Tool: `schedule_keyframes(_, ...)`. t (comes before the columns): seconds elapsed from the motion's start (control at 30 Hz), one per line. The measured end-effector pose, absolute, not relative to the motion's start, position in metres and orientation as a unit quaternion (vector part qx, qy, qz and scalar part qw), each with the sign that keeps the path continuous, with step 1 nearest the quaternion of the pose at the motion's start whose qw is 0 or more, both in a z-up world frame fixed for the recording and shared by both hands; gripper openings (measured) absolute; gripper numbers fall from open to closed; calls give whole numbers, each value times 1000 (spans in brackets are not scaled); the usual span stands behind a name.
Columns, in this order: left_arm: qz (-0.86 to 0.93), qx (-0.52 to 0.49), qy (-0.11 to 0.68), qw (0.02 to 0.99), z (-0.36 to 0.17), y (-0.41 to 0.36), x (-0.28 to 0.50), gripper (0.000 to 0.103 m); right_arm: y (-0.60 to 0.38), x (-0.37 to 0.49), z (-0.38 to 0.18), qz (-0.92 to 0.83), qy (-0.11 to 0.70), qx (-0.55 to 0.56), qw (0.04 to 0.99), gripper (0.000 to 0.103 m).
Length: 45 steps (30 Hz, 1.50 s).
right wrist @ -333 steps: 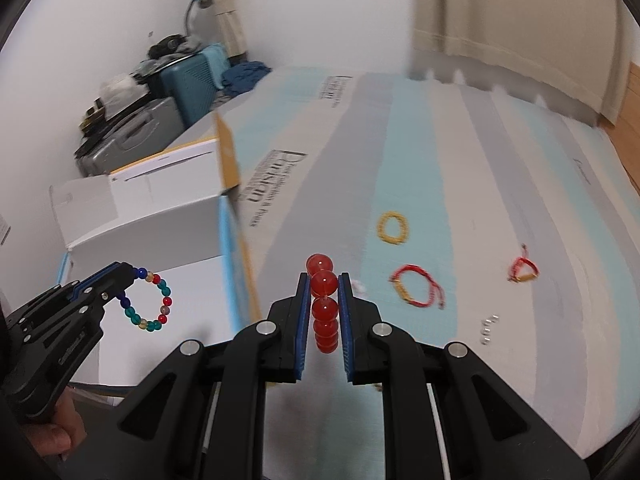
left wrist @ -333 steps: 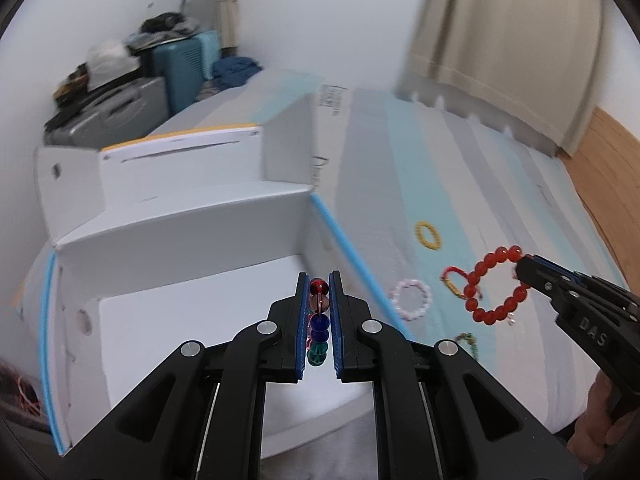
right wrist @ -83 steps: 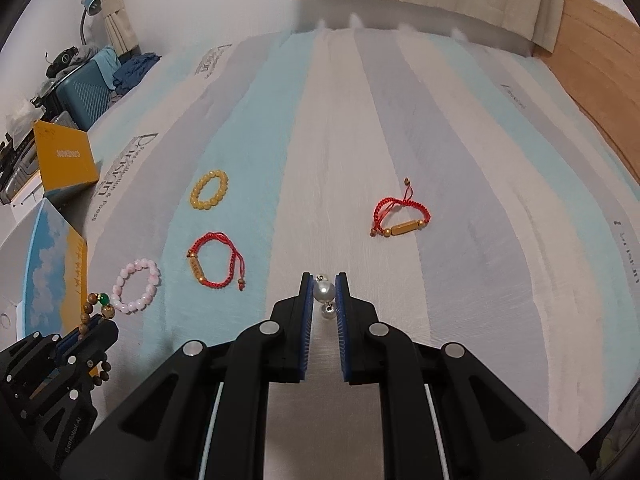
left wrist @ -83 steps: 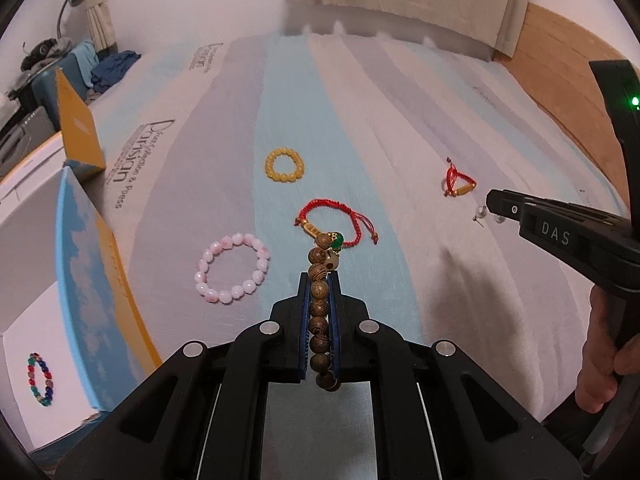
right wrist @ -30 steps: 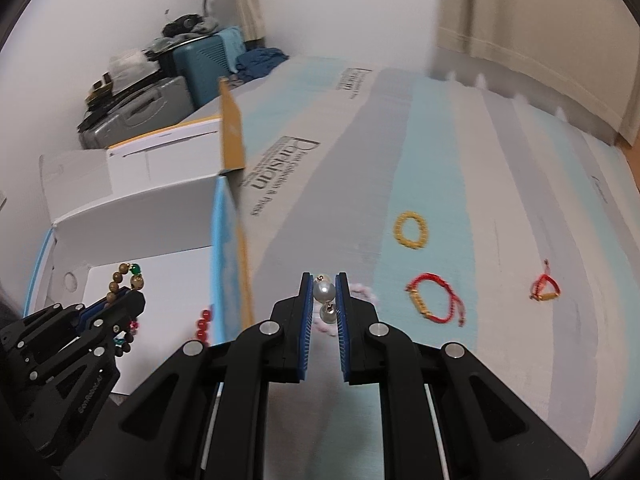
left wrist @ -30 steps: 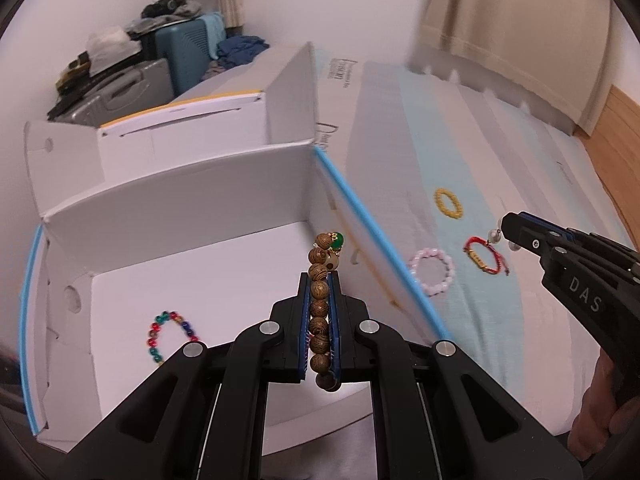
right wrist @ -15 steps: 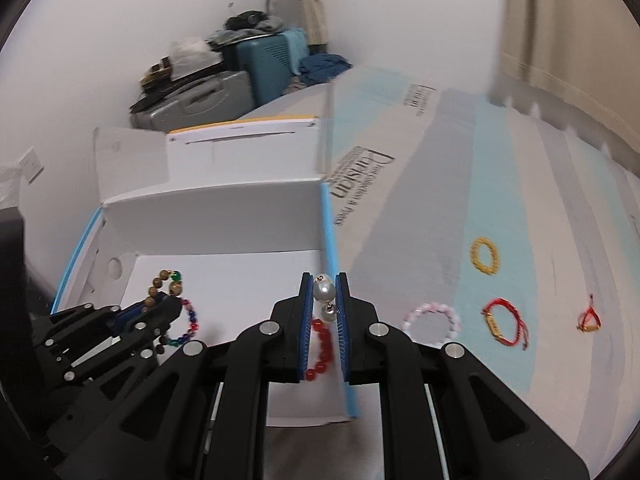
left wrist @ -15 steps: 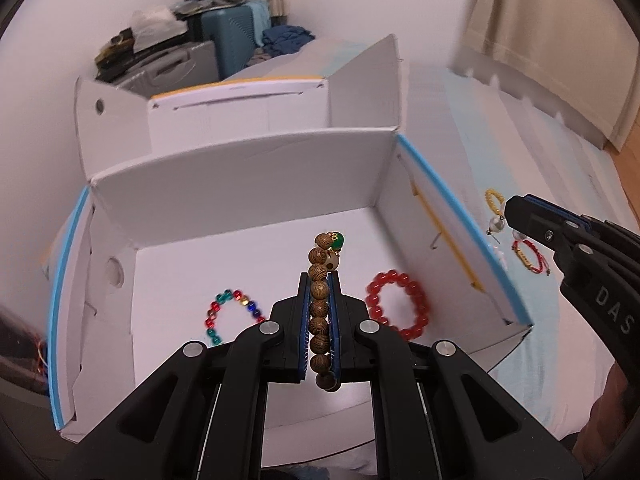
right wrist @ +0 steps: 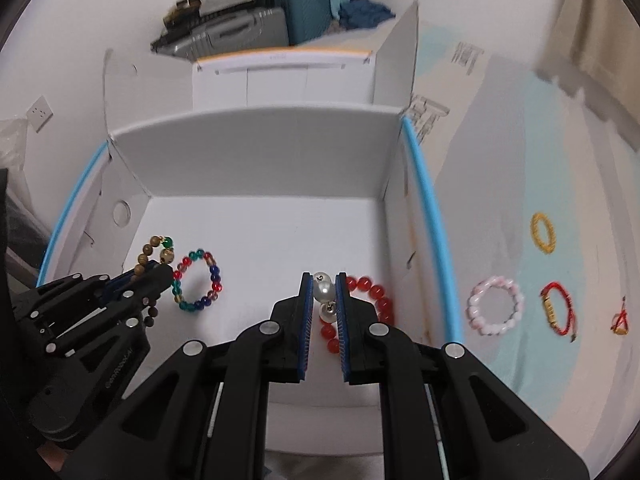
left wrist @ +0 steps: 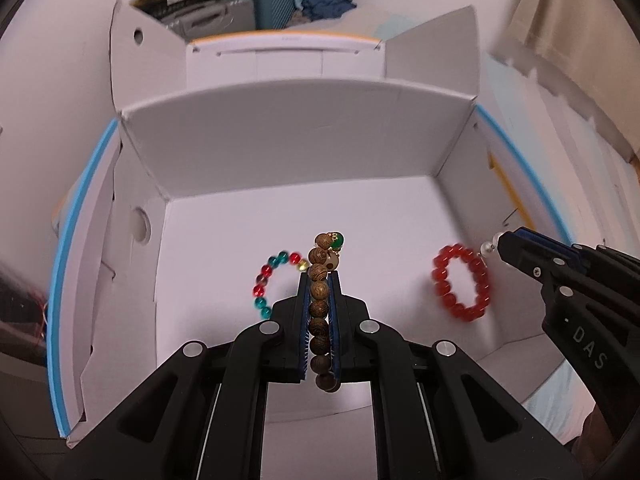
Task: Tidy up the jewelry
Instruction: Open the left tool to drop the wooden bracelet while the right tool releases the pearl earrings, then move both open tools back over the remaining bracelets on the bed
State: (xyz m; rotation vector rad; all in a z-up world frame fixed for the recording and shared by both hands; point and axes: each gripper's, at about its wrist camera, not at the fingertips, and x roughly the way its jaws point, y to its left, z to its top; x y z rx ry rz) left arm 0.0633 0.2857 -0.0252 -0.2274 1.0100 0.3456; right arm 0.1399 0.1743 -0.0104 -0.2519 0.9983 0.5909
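Observation:
My left gripper point(left wrist: 319, 280) is shut on a brown wooden bead bracelet point(left wrist: 320, 304) with a green bead, held over the open white cardboard box point(left wrist: 304, 136). It also shows in the right wrist view point(right wrist: 154, 270). My right gripper point(right wrist: 323, 280) is shut on a pearl earring point(right wrist: 324, 290), also over the box; it shows in the left wrist view point(left wrist: 498, 246). A multicoloured bead bracelet point(right wrist: 196, 280) and a red bead bracelet point(left wrist: 462, 282) lie on the box floor.
On the striped bedsheet right of the box lie a pink bead bracelet point(right wrist: 496, 304), a yellow bead bracelet point(right wrist: 543, 232), a red cord bracelet point(right wrist: 558, 312) and a small red cord piece point(right wrist: 619, 322). Suitcases point(right wrist: 256, 20) stand behind the box against the wall.
Both grippers have moved left from over the bed to above the box, still holding the wooden bracelet and the pearl earring. The box now fills both views.

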Motion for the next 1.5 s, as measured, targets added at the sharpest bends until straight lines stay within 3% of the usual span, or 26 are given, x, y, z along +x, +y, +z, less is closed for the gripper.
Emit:
schedule_keyframes(0.43, 154, -109, 521, 832, -48, 293, 60, 7, 201, 152, -48, 258, 546, -152, 783, 11)
schedule_keyframes(0.93, 169, -109, 530, 824, -49, 294, 61, 10, 209, 155, -61, 258, 554, -155, 776, 12)
schedule_keyframes(1.0, 169, -110, 528, 825, -47, 295, 60, 14, 205, 155, -58, 258, 550, -153, 779, 21)
schedule_keyframes(1.07, 174, -111, 522, 828, -43, 297, 59, 24, 203, 155, -54, 259, 544, -149, 785, 35)
schedule_keyframes(1.2, 179, -112, 508, 835, -32, 297, 57, 33, 197, 155, -38, 263, 525, -135, 798, 46)
schedule_keyframes(1.27, 181, -113, 500, 839, -27, 297, 55, 45, 193, 155, -30, 262, 514, -129, 807, 59)
schedule_keyframes(1.5, 177, -113, 477, 853, -11, 287, 55, 66, 173, 156, -1, 249, 479, -108, 835, 75)
